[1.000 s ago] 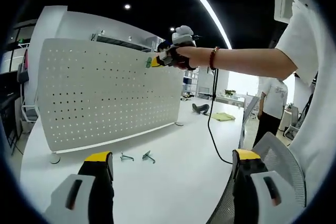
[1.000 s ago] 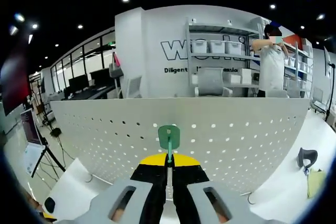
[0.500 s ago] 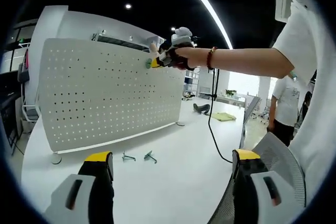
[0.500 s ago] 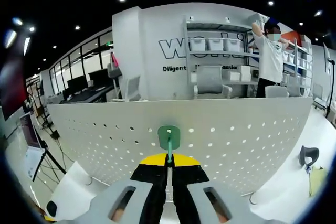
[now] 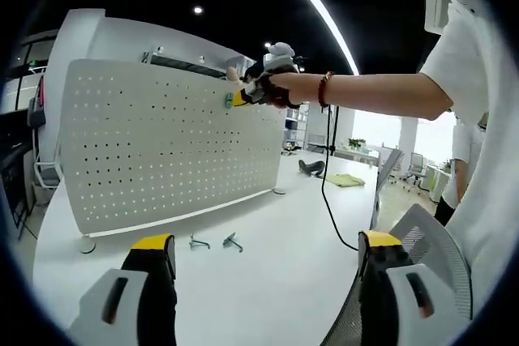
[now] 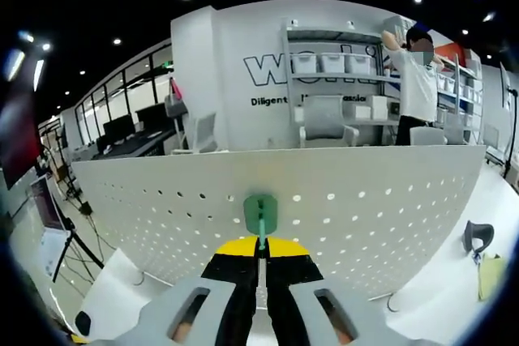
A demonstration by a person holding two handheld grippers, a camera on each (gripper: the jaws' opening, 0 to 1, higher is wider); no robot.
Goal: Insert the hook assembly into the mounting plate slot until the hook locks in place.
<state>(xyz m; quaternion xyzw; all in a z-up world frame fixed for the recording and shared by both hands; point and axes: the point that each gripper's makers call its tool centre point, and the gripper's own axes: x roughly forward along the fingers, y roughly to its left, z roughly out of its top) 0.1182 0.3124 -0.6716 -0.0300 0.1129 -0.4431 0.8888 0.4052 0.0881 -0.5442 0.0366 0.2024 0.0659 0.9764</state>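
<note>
- the left gripper (image 5: 263,261) sits low over the white table (image 5: 268,232), its two yellow-tipped jaws spread wide apart with nothing between them.
- the right gripper (image 6: 261,258) has its jaws pinched together on the stem of the green hook (image 6: 260,213), whose flat green plate sits against the upper row of holes in the white pegboard (image 6: 349,216), just under its top edge.
- in the left gripper view the right gripper (image 5: 253,93) appears at about 12 o'clock, held by a hand (image 5: 280,89) on an outstretched arm with a red bead bracelet (image 5: 323,89); the hook (image 5: 229,100) shows as a small green spot at the board (image 5: 162,143).
- two spare hooks (image 5: 213,241) lie on the table at about 6 o'clock of the board, near its foot.
- a black cable (image 5: 328,192) hangs from the arm down to the table edge.
- a person (image 6: 415,83) in a white shirt stands at shelves behind the board, toward 2 o'clock in the right gripper view.
</note>
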